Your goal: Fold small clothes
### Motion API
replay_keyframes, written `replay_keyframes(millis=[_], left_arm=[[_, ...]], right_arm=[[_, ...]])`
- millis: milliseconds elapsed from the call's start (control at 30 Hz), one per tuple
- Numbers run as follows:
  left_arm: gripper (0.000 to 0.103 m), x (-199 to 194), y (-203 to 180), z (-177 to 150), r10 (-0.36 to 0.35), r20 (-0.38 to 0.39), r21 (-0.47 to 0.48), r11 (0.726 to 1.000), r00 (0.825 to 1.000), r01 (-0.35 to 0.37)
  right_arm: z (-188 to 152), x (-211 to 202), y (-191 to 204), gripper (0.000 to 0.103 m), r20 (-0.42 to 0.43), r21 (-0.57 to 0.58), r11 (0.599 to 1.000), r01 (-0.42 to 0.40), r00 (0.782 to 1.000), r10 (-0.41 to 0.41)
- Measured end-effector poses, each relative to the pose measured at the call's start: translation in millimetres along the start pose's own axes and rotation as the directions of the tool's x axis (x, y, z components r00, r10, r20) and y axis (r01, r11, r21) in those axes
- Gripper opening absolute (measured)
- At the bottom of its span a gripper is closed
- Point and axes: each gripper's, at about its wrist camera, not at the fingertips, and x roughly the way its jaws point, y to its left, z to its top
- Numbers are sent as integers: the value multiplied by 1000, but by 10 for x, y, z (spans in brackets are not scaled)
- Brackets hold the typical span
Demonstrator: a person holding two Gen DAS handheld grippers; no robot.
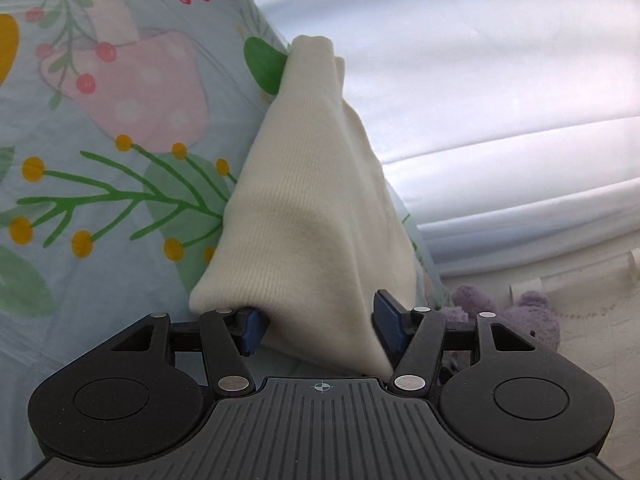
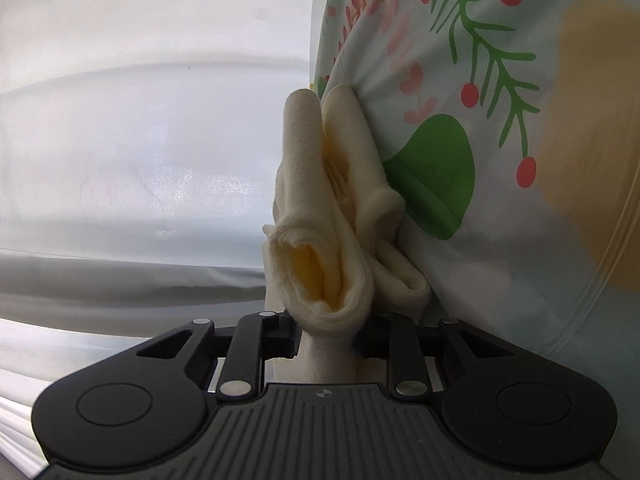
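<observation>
The left gripper (image 1: 320,326) is seen with its blue-padded fingers (image 1: 252,330) spread wide, and the near end of a cream knitted garment (image 1: 296,216) is draped between them; the cloth lies against the inner face of each pad, but a firm squeeze cannot be made out. From there the garment is stretched away from the camera in a tapering, ribbed fold, its far tip resting at the edge of a pale blue floral bedsheet (image 1: 100,160). White curtains (image 1: 500,100) are seen beyond the sheet's edge, and a purple plush toy (image 1: 528,316) is glimpsed low on the right, just past the gripper's linkage. In the right wrist view, the right gripper (image 2: 326,344) is pressed nearly together on a narrow neck of the same cream garment (image 2: 320,216), which is pinched between the jaws. Above the pinch the cloth is bunched into two rolled, open-mouthed folds and rises in twin lobes against the printed bedsheet (image 2: 460,80). The white curtains (image 2: 152,120) fill the left side of that view.
</observation>
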Motion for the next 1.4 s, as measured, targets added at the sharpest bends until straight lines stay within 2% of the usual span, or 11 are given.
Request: replay_keyframes(millis=[133, 233, 300, 400, 533, 667, 900, 1033, 1300, 1367, 1400], left_arm=[[56, -39, 59, 24, -31, 42, -54, 998, 999, 33], [52, -45, 103, 43, -11, 55, -89, 996, 998, 16], [51, -33, 68, 44, 14, 62, -67, 998, 998, -10], [28, -107, 50, 79, 15, 97, -59, 998, 995, -9], [22, -222, 79, 98, 8, 112, -36, 999, 994, -4], [16, -233, 113, 71, 63, 86, -17, 998, 994, -61], [17, -310, 72, 44, 92, 90, 44, 994, 992, -97], [19, -212, 69, 60, 141, 58, 86, 986, 988, -146], [20, -432, -59, 211, 177, -40, 231, 959, 983, -163], [51, -593, -171, 237, 192, -5, 296, 938, 981, -182], [57, -670, -250, 258, 213, 48, 342, 914, 976, -217]], right_arm=[[-15, -21, -41, 9, -17, 95, 983, -157, 987, 159], [-25, 4, -113, 9, -17, 153, 972, -178, 983, 183], [-52, 51, -61, 9, -19, 109, 987, -121, 992, 124], [-60, 33, 91, 8, 3, -19, 1000, -11, 1000, 11], [-61, -79, 325, 8, 7, -128, 990, -67, 998, 69], [-81, 14, 412, 7, 56, -349, 911, 221, 975, -215], [-213, 94, 658, 8, 102, -518, 812, 271, 961, -255], [-210, 210, 636, 8, 136, -590, 729, 347, 933, -334], [-48, -75, 663, 18, 51, -639, 708, 301, 935, -351], [0, -223, 753, 34, 101, -660, 666, 347, 920, -379], [25, -322, 814, 46, 144, -672, 642, 368, 916, -374]])
